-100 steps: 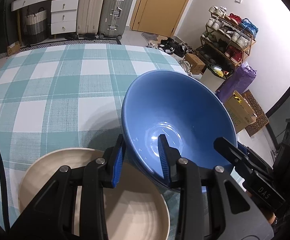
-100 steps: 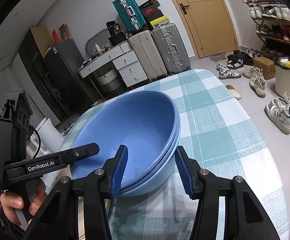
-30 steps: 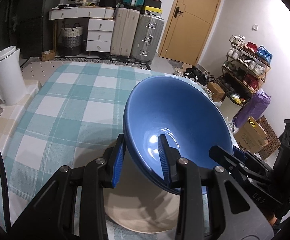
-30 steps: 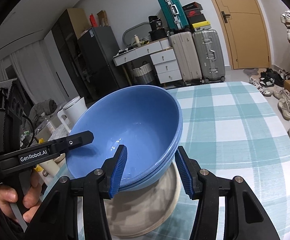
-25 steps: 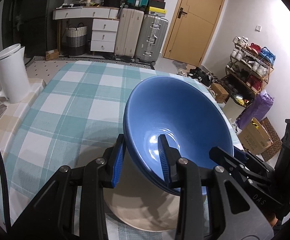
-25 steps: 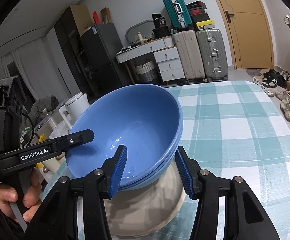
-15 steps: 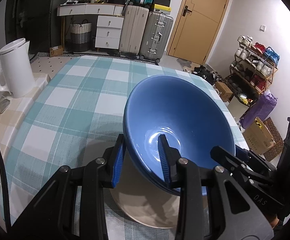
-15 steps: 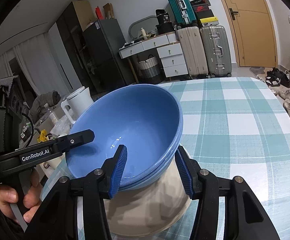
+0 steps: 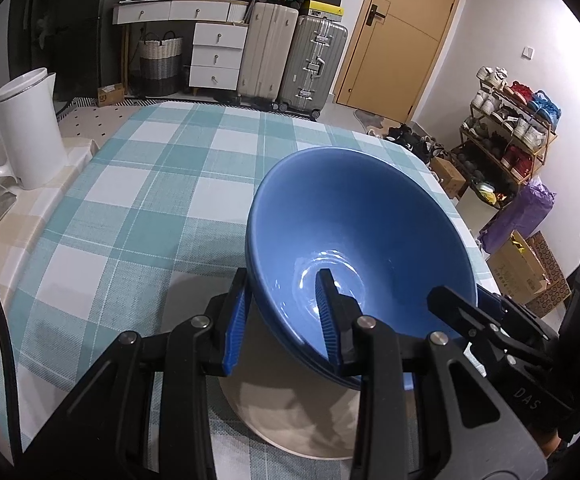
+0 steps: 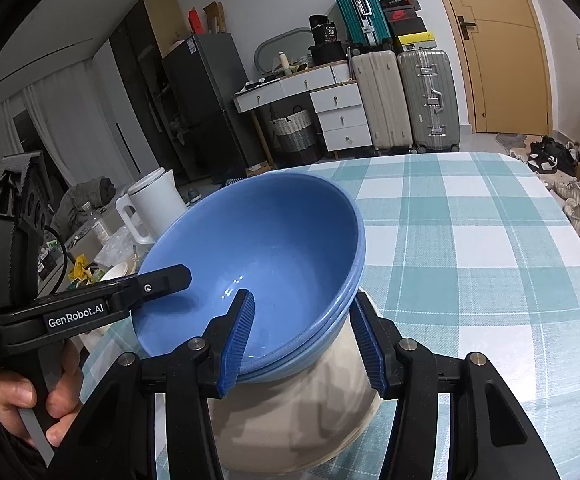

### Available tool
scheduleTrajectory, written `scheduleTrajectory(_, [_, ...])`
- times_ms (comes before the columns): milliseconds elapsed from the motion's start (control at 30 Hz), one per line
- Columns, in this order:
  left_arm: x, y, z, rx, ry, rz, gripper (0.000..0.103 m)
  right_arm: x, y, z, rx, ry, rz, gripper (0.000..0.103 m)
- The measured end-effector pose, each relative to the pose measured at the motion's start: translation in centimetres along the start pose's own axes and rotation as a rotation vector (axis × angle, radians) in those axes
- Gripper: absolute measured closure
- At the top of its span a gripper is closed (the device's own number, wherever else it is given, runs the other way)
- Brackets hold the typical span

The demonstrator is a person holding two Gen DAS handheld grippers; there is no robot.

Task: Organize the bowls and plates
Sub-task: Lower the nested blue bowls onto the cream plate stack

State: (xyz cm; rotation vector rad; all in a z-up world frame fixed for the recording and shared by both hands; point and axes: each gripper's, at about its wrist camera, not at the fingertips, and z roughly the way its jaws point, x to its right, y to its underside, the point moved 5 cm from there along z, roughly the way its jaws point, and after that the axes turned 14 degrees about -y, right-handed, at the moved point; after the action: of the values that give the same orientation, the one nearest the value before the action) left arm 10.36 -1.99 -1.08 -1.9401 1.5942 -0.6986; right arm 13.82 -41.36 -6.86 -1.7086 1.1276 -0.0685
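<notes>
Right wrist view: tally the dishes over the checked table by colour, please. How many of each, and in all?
Blue bowls: 2 at least, nested; the rims sit too close together to count surely.
Cream plate: 1, under the blue stack.
Total: 3 at least.

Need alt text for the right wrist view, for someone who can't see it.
A stack of blue bowls is pinched at its near rim by the right gripper and at its left side by the left gripper, above a cream plate on a teal checked tablecloth. Suitcases and drawers stand behind.
</notes>
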Motion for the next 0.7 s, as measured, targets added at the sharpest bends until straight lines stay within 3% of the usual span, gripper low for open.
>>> scheduleTrajectory(700, [0.0, -0.7, 1.3, 0.0, 0.003, 0.023, 0.073, 0.5, -0.6, 0.2, -0.007, 0.002, 0.001, 0.052])
